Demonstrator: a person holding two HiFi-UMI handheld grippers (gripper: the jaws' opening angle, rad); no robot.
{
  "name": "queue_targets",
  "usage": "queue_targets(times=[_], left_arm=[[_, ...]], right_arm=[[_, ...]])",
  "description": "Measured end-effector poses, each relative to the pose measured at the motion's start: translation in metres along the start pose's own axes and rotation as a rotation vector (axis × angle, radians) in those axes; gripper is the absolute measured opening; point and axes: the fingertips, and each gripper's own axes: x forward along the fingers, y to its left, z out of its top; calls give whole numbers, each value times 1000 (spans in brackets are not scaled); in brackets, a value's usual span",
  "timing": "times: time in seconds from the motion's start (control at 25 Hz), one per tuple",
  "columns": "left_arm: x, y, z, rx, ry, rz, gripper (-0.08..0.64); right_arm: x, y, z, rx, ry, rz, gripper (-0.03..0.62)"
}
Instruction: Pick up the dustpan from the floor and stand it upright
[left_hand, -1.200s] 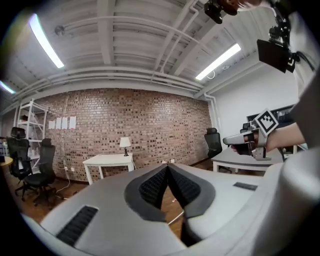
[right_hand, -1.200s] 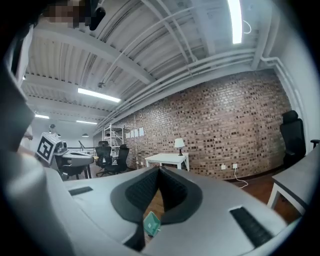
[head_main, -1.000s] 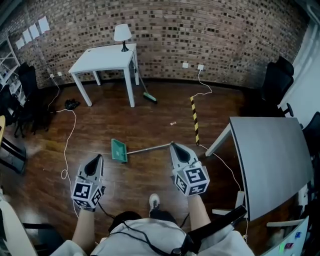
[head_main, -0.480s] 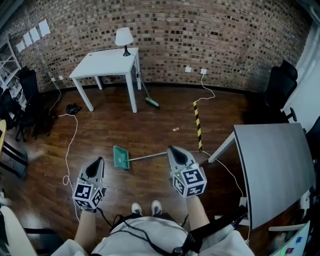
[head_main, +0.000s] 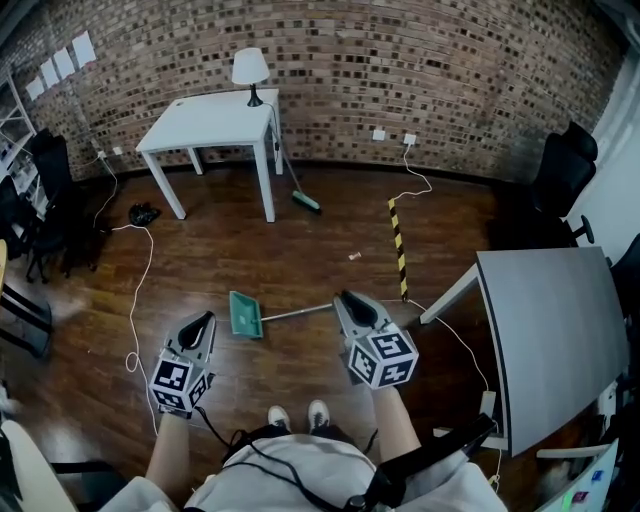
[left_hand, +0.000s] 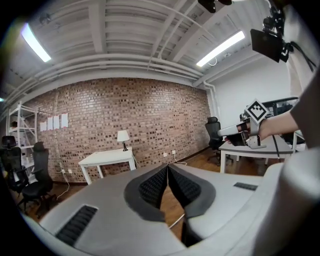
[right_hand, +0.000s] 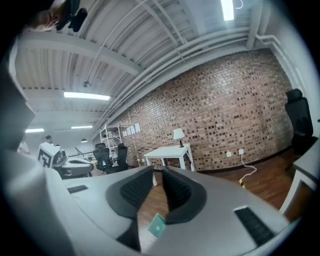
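- The left gripper (head_main: 202, 320) has its jaws pressed together, tips meeting, with nothing between them (left_hand: 167, 170).
- The right gripper (head_main: 347, 297) has its jaws slightly spread. They have just been opening, and they hold nothing (right_hand: 157, 172).
- The green dustpan (head_main: 245, 314) lies flat on the wooden floor (head_main: 300, 250), ahead of and between the two grippers and nearer the left one.
- Its long handle (head_main: 298, 312) runs toward the right gripper and ends just left of that gripper's tips.
- In the right gripper view the dustpan (right_hand: 158, 226) shows low in the gap between the jaws, on the floor beyond them.
- Far ahead of both grippers stands a white table (head_main: 215, 120) with a lamp (head_main: 248, 68) on it and a broom (head_main: 298, 196) beside it.
- A grey table (head_main: 550, 320) stands to the right of the right gripper.
- A yellow-and-black strip (head_main: 398, 245) lies ahead of the right gripper.
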Motion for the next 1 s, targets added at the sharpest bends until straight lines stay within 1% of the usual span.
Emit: queue_targets(times=[0.04,0.08,0.12,0.2,0.28,0.44,0.48,0.56,0.68,0.76,0.84,0.92,1.0], left_arm=[[4,6,-6,-11,11,-14,12],[9,12,-13,-22,23,-25,45],[14,19,-20,-25,38,-37,68],[25,32,-38,-3,75,-62,103],[41,45,-57,28,110,-93,106],[83,55,-91,76,176,-177,106],[95,54,-98,84,190,-200,106],[122,53,-115,99,212,-241,106],[168,54,-143,132,239,-282,106],[200,52,-170,154,260,-312,106],[232,46,-203,176,284,-354,106],[269,41,-242,194,303,-383,106],[304,34,-285,197,321,-400,106]], right_arm=[[8,0,-7,38,20,15,143],[15,1,-14,73,38,31,242],[22,1,-20,99,49,41,256],[33,-2,-32,128,50,31,256],[46,-10,-44,138,60,-3,255],[73,-31,-66,91,145,-61,265],[79,-39,-71,91,156,-69,265],[93,-60,-82,120,162,-94,265],[120,-99,-104,146,169,-132,265],[143,-125,-128,164,171,-146,265],[168,-151,-161,206,168,-151,265],[196,-178,-199,242,167,-149,267],[221,-205,-245,253,179,-143,267]])
